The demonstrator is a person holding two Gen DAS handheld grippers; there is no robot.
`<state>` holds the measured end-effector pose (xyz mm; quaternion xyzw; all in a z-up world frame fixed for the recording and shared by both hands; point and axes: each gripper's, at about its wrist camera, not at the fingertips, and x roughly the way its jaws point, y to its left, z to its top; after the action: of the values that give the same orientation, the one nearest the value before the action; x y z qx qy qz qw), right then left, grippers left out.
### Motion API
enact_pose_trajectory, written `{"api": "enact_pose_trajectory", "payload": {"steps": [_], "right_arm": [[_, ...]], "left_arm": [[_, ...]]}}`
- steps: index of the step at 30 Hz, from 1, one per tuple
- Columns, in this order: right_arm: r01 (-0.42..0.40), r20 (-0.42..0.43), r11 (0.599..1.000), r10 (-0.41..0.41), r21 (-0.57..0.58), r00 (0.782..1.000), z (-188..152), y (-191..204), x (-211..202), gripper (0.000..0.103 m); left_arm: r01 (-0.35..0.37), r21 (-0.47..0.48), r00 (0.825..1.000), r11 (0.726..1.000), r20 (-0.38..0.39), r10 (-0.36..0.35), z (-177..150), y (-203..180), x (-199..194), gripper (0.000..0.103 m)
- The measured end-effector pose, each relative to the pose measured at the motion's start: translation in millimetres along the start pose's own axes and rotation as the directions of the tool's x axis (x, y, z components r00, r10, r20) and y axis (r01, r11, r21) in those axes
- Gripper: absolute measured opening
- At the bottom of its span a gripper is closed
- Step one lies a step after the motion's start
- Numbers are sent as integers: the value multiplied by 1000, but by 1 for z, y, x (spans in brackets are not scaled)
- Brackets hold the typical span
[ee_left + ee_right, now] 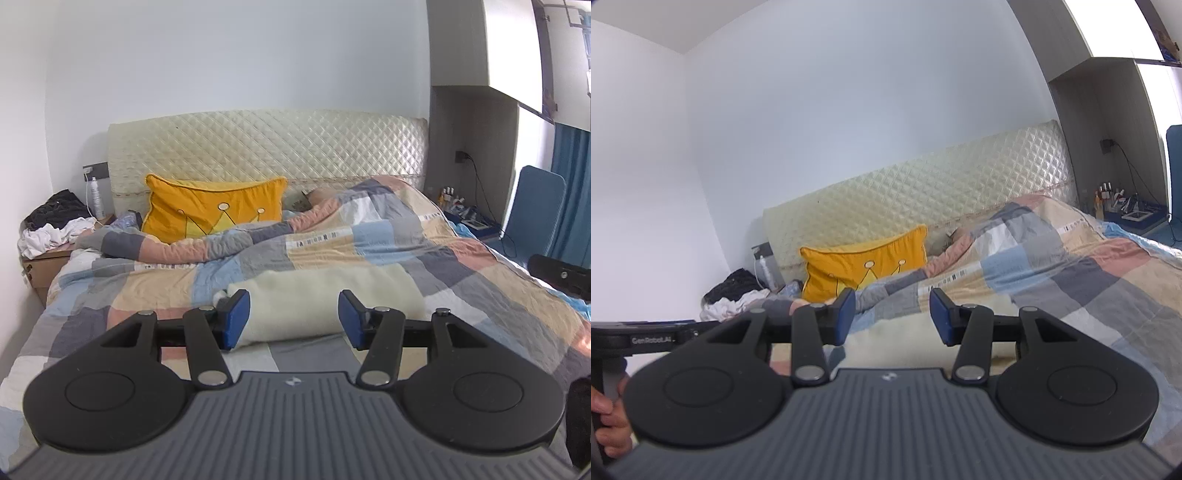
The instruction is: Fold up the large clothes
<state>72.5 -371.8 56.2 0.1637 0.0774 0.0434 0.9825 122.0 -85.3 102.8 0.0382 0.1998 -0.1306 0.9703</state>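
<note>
You held both tongs above the bed, and neither one held anything. The left gripper (294, 319) had its blue pads apart with only air between them, and the right gripper (892, 316) stood open and empty too. The task's thing, a cream-coloured soft fleece garment (325, 299), lay folded into a thick flat bundle on the patchwork checked quilt (461, 280), just beyond the left gripper's fingertips (236, 319) at twelve o'clock; in the right wrist view the same garment (894, 332) showed pale and blurred under the pads. From your place the yellow square cushion with a crown (214, 206) leaned against the quilted cream headboard (266, 144) at about eleven o'clock, well apart from the garment. I judged that the fold was finished or almost finished, and that you had released the cloth. The next move probably called for checking the edges, or for lowering both grippers to the bundle's two ends to make one more fold.
</note>
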Motion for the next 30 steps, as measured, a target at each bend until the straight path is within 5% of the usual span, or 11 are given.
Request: {"api": "enact_pose_trajectory", "payload": {"steps": [14, 30], "right_arm": [[27, -91, 999, -29, -24, 995, -55, 1, -11, 49], [72, -149, 997, -76, -37, 986, -92, -1, 0, 49]], "left_arm": [[58, 39, 998, 998, 4, -58, -56, -12, -10, 63], [3, 15, 999, 1000, -47, -2, -103, -12, 8, 69]]}}
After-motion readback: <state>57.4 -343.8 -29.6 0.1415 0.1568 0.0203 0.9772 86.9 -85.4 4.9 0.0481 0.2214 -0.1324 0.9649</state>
